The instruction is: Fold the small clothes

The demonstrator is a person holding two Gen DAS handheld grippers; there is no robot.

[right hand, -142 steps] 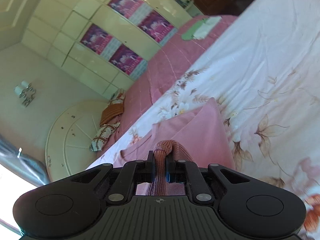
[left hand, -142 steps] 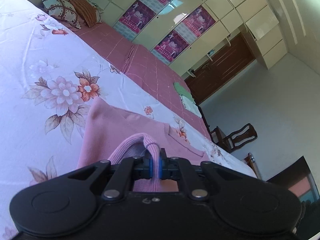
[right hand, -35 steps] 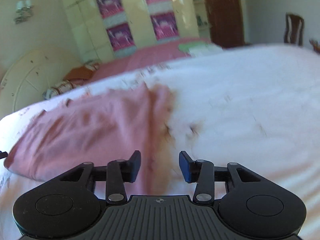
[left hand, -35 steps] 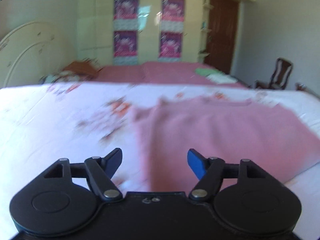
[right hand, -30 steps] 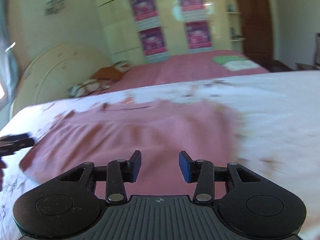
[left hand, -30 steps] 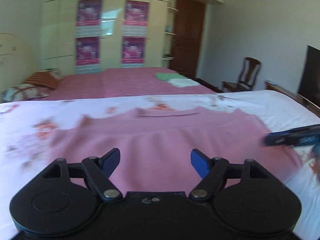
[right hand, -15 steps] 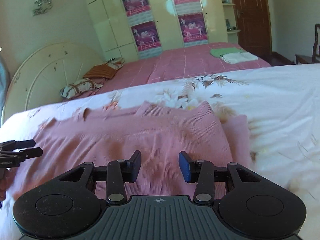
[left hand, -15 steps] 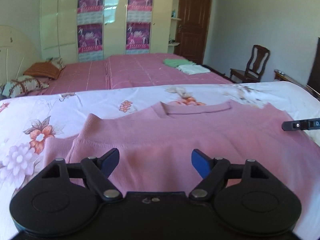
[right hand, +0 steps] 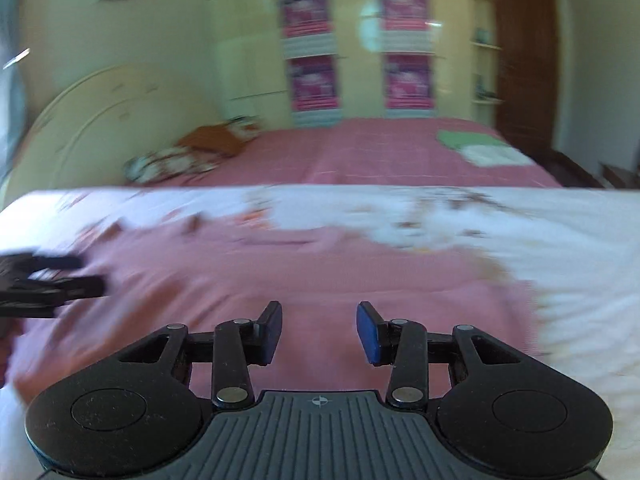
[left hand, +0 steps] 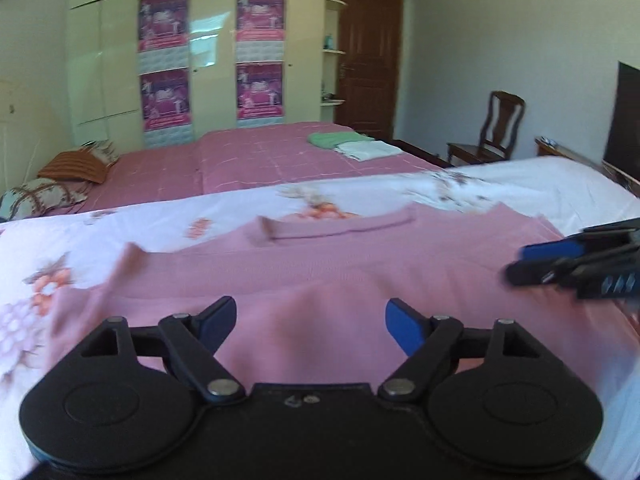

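Note:
A pink knit sweater (left hand: 360, 264) lies spread flat on the white floral bedsheet (left hand: 520, 184), neckline toward the far side. My left gripper (left hand: 310, 312) hovers over the sweater's near left part; its jaws are opening, with only fabric beneath them and nothing between them. My right gripper (right hand: 319, 312) hangs over the sweater (right hand: 320, 272) near its right side, jaws apart and nothing held. Each gripper shows in the other's view: the right gripper (left hand: 568, 264) at the right edge, the left gripper (right hand: 52, 280) at the left edge. Both views are motion-blurred.
Behind stands a second bed with a pink cover (left hand: 260, 152), with folded green and white clothes (left hand: 352, 146) and pillows (left hand: 72, 168) on it. A wooden chair (left hand: 496, 128), a brown door (left hand: 368, 60) and a postered wardrobe (left hand: 200, 60) line the far walls.
Several seconds ago both grippers were shut on pink knit fabric; now both are free of it. In the last half second both came closer together over the sweater, and the left jaws widened slightly.

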